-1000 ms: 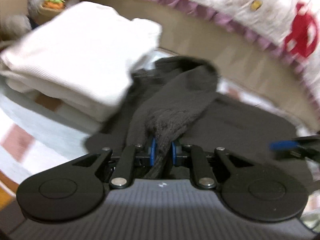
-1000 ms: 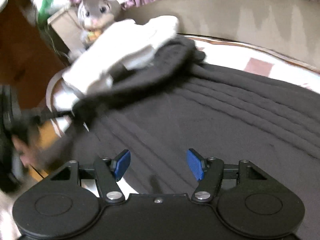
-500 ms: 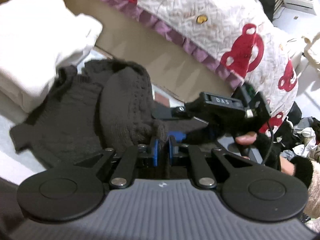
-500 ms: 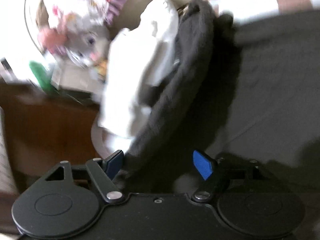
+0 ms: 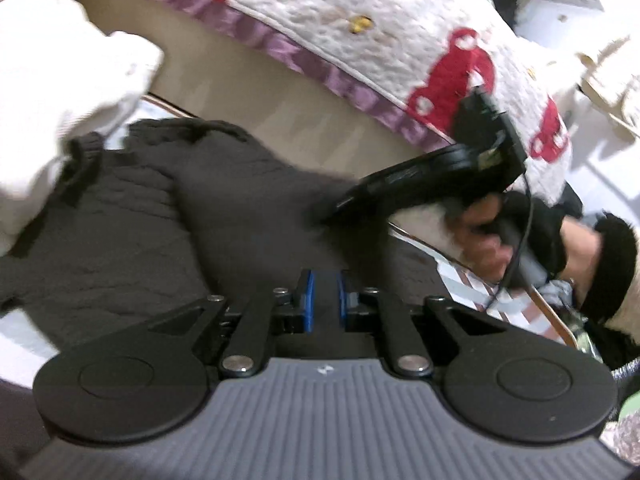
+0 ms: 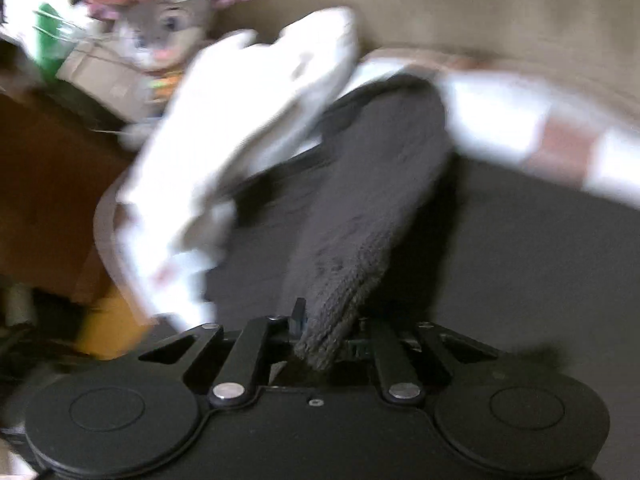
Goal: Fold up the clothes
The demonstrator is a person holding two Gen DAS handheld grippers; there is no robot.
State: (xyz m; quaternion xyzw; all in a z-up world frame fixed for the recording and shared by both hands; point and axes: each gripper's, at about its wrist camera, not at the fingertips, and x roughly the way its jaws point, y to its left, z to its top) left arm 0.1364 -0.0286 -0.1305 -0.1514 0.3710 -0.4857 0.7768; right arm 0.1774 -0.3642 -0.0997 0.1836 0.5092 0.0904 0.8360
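Sweater (image 6: 360, 216) cuff now pinched in right gripper (image 6: 320, 332), which was spread before.
Left gripper (image 5: 324, 296) pressed on dark knit too; both ends held, fold can likely start.

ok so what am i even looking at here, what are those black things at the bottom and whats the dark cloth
No robot here: a person holds a two-finger gripper in each hand, and each gripper carries a fisheye camera looking along its fingers. The black shapes at the bottom of each picture are the gripper's own body.

The left camera shows the left gripper, its blue pads shut on the dark sweater. The right gripper and the hand holding it show at the right of that picture.

The right camera, blurred, shows the right gripper shut on a fold of the sweater. A white folded pile lies beside the sweater, with a plush toy behind and a quilt along the back.
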